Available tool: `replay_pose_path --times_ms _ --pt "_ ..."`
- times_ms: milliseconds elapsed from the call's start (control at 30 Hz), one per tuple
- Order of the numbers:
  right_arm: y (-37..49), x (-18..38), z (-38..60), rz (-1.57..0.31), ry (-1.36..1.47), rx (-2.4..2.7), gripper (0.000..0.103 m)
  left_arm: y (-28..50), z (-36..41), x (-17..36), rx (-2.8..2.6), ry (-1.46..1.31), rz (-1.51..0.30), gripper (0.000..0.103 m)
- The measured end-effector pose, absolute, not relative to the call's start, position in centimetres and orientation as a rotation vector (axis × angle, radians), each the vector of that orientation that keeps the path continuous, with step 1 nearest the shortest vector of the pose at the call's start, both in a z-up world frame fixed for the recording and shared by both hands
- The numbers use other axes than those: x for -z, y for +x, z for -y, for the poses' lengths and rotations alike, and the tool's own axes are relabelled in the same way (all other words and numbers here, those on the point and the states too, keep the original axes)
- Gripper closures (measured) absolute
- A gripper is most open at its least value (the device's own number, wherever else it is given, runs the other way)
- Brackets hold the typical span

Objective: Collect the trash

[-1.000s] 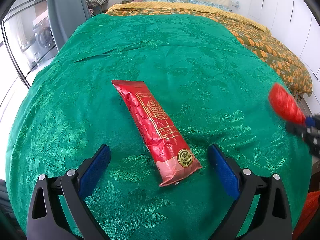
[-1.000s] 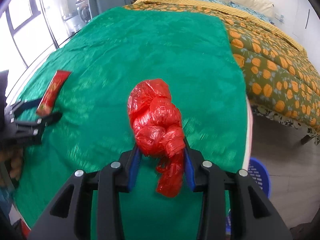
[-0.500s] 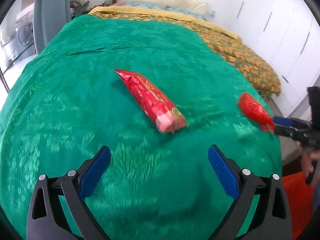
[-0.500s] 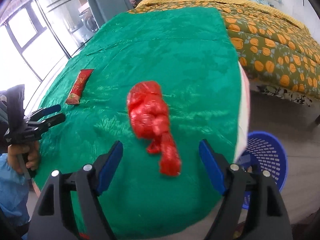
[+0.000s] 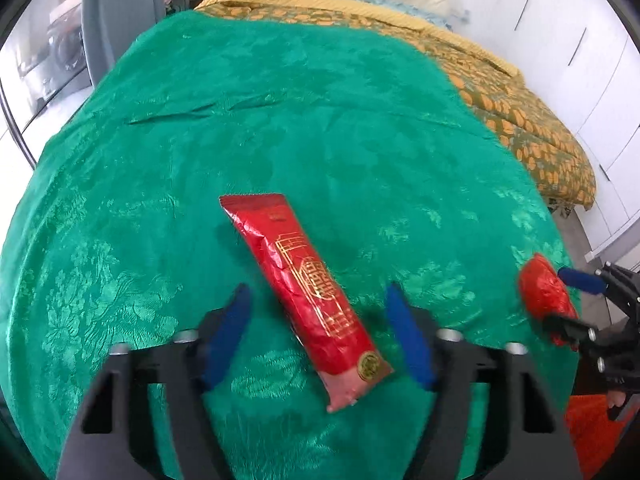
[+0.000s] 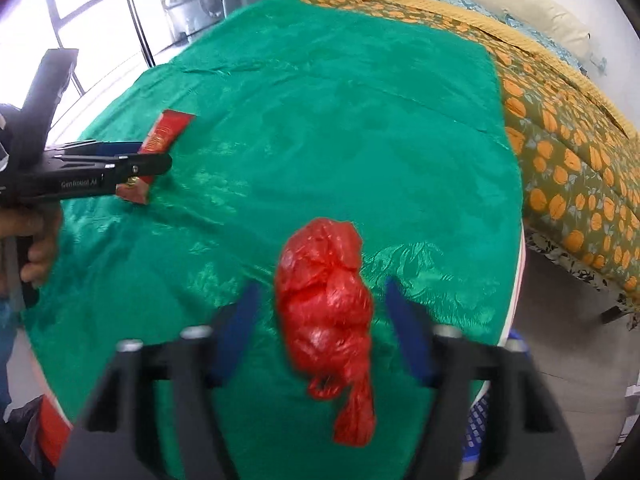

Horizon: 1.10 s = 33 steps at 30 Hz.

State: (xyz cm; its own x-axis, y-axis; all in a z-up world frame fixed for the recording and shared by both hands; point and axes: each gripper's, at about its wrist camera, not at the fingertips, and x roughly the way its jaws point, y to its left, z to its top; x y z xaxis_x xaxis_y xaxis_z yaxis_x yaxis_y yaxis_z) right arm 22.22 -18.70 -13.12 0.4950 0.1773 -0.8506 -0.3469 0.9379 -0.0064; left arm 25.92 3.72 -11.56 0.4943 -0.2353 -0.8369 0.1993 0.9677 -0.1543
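Left tongs have just been closing in around the red snack wrapper, which sits between the blue pads on the green bedspread, gaps both sides, so no grip. Right tongs, same deal: closing on the crumpled red plastic bag, pads not touching it. Blue basket just right of them.

A bed with a green cover and orange-patterned quilt fills the room; white cupboards stand alongside, and bright windows, perhaps glass doors, face it.
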Motion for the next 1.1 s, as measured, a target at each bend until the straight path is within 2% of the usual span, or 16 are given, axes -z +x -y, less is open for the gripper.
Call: replay_pose_path --times_ms 33,100,167,400,700,867,1100 --pt "22.2 13.1 19.0 -0.999 -0.171 -0.303 0.063 25.8 -3.8 11.6 0.264 -0.034 -1.019 0.065" --pt "21.5 12.5 19.8 -0.965 -0.121 -0.307 0.064 25.3 -4.0 11.3 0.278 -0.042 -0.995 0.081" --pt "20.6 11.9 20.7 -0.936 -0.086 -0.309 0.064 24.5 -3.9 10.9 0.292 -0.04 -0.975 0.087" --pt "16.4 9.5 27.5 -0.858 0.094 -0.281 0.064 20.6 1.5 8.0 0.465 -0.034 -0.922 0.092" --pt "11.7 11.9 43.0 -0.863 0.307 -0.012 0.064 14.5 18.9 6.0 0.821 0.072 -0.929 0.092" --pt "11.1 15.7 49.4 -0.885 0.418 0.067 0.063 13.9 29.2 10.0 0.894 0.119 -1.028 0.092" --pt "12.4 21.5 55.6 -0.902 0.582 0.087 0.063 15.8 37.7 17.4 0.865 0.154 -1.145 0.092"
